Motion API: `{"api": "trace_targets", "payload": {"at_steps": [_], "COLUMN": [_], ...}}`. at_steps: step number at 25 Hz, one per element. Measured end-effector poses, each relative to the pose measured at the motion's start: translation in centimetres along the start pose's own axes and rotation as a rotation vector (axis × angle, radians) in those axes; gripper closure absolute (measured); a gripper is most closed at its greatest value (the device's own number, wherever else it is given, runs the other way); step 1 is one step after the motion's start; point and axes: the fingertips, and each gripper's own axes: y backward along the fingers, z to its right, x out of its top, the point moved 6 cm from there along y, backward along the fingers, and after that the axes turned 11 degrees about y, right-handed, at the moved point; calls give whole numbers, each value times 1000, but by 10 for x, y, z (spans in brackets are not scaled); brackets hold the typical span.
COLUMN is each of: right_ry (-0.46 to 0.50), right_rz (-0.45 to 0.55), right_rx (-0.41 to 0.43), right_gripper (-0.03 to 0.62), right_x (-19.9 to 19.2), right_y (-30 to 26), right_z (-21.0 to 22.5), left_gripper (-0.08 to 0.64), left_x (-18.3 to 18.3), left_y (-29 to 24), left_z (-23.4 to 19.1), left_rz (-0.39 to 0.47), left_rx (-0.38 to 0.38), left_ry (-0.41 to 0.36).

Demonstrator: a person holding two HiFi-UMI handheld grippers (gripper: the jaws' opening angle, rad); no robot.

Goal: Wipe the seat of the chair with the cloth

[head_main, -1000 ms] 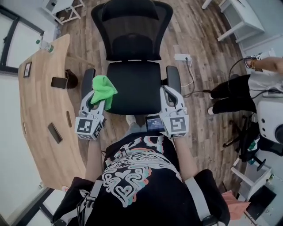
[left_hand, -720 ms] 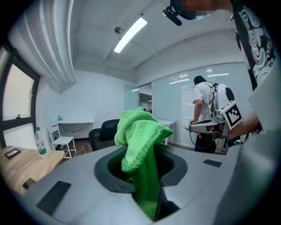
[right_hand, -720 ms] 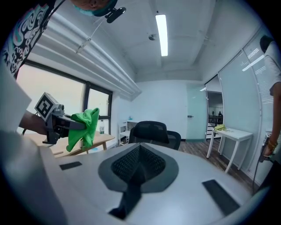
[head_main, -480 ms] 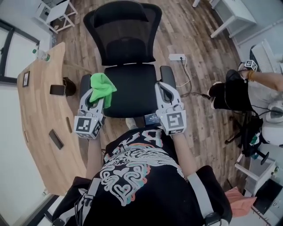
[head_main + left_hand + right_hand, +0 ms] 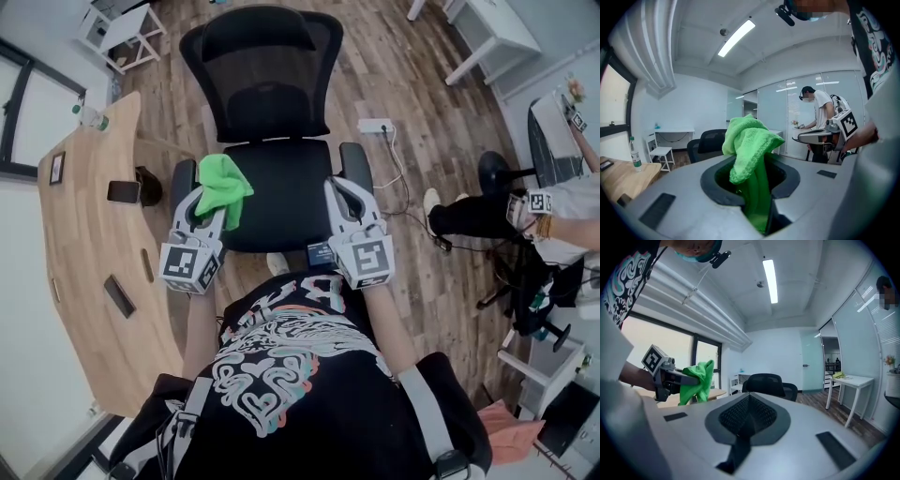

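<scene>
Cloth [image 5: 223, 187] stands lengthwise from the left gripper's [image 5: 208, 211] clamped jaws, tip flopped over; right gripper [image 5: 344, 192] closed, empty; only head view shows seat [image 5: 281, 183] below.

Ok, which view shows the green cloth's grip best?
The left gripper view: the cloth sits close up, pinched between the left gripper jaws. The head view shows it bunched over the seat edge; the right gripper view shows it small, far left.

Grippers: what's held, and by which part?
Left gripper pinches the green cloth by one end, the rest bunched beyond the jaws. Right gripper holds nothing.
</scene>
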Motion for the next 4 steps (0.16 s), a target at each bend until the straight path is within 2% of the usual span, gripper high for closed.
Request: {"api": "trace_targets", "payload": {"at_steps": [4], "right_ry": [-10], "right_rz": [-29], "right_rx": [24], "right_gripper": [592], "right_x": [6], "right_y": [0], "right_z": [-6], "left_gripper": [456], "left_x": [5], "left_y": [3], "left_z": [4], "left_rz": [20], "left_rx": [-17], "left_ry": [19]}}
